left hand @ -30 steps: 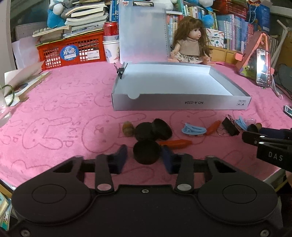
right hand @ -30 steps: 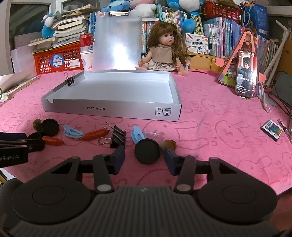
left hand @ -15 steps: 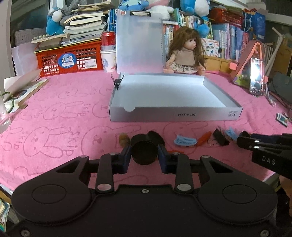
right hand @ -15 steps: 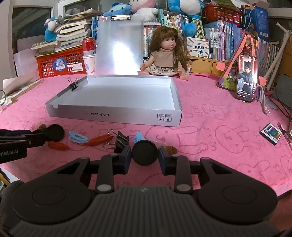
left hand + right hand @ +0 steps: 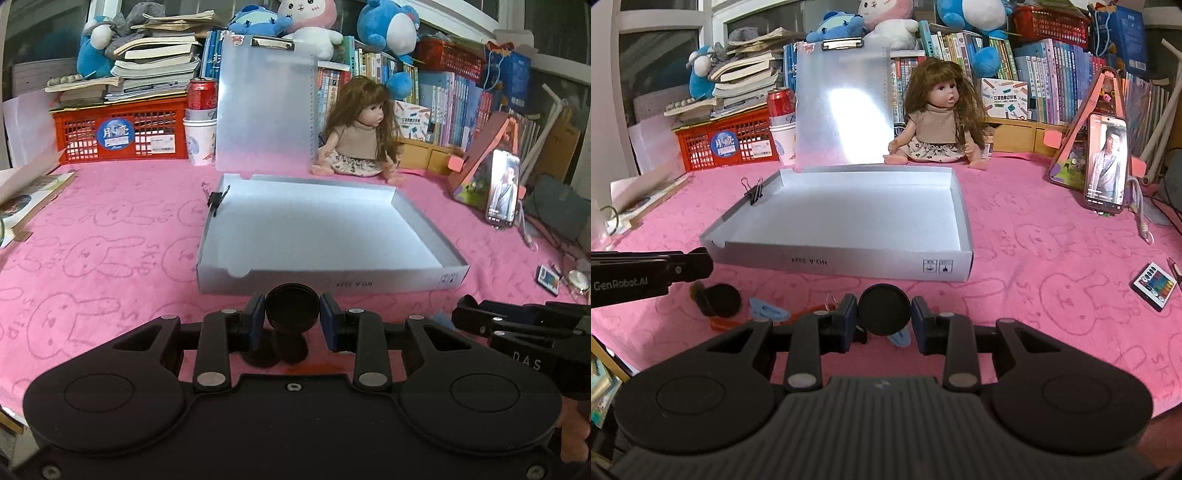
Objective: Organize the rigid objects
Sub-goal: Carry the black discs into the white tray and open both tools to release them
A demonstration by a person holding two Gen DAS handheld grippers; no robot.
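My left gripper (image 5: 293,314) is shut on a black round piece (image 5: 293,303), held a little above the pink cloth just before the white box (image 5: 332,284). More black pieces (image 5: 291,350) lie on the cloth beneath it. In the right wrist view my right gripper (image 5: 884,318) is shut on another black round disc (image 5: 884,308), also raised in front of the white box (image 5: 849,264). The box is open and bare inside. On the cloth to the left lie a black piece with a brown knob (image 5: 720,300), a blue clip (image 5: 768,311) and an orange piece (image 5: 720,325).
A binder clip (image 5: 753,192) grips the box's left wall. Behind the box stand its raised lid (image 5: 842,107), a doll (image 5: 938,122), a red basket (image 5: 727,144) and a can on cups (image 5: 781,122). A phone on a stand (image 5: 1106,162) and a small remote (image 5: 1154,284) are at the right.
Both grippers closed on their black round pieces and lifted them off the cloth. The other small items now sit lower in both views.
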